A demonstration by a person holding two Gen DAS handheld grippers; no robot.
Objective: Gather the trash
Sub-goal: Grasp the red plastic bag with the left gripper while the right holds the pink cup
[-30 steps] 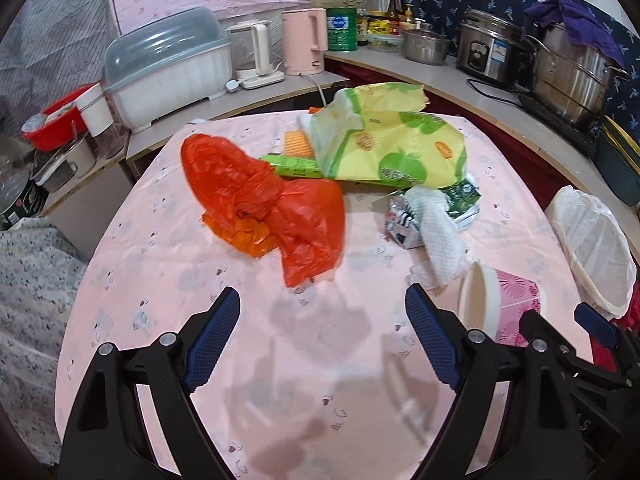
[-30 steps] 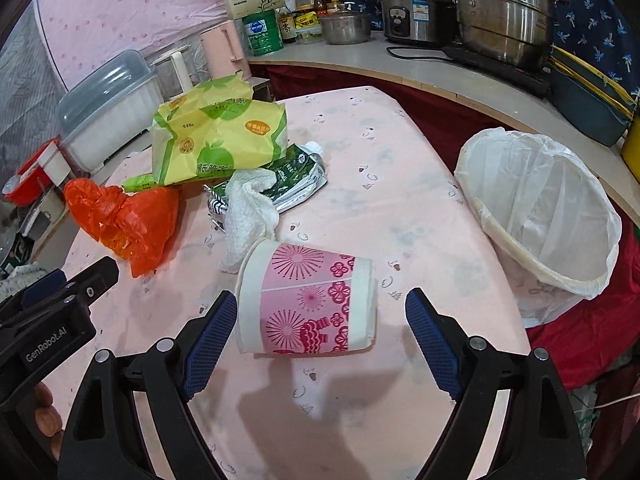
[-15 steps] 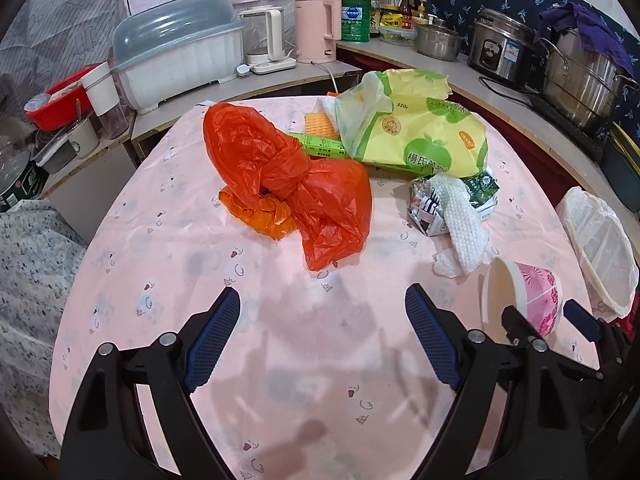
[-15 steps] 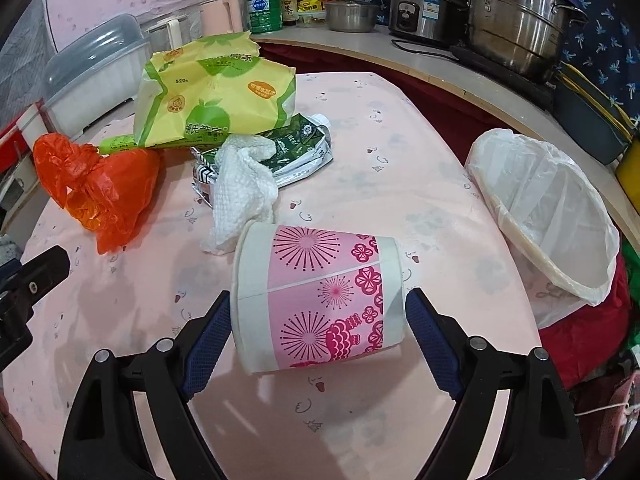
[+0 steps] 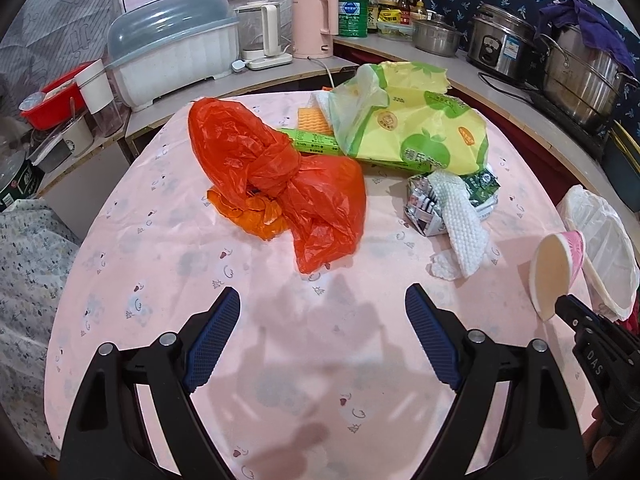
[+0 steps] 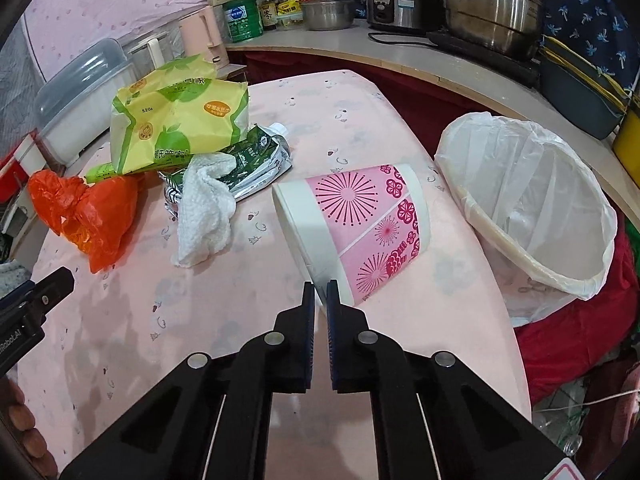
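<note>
My right gripper [image 6: 319, 292] jaws are clamped on the paper cup [image 6: 352, 228] rim near the tabletop's [image 6: 200, 320] right edge; it looks light and crushable. Left gripper [image 5: 322, 320] jaws apart.

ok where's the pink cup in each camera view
Left wrist: cup at the far right edge, pinched by the right gripper.
Right wrist: cup in the centre, just beyond the right gripper.
Shared landmark: the white-lined bin beside it.

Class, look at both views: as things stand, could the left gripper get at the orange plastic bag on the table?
Probably yes. The left gripper is open and empty, and the orange plastic bag lies ahead of its fingers with only bare tablecloth between.
</note>
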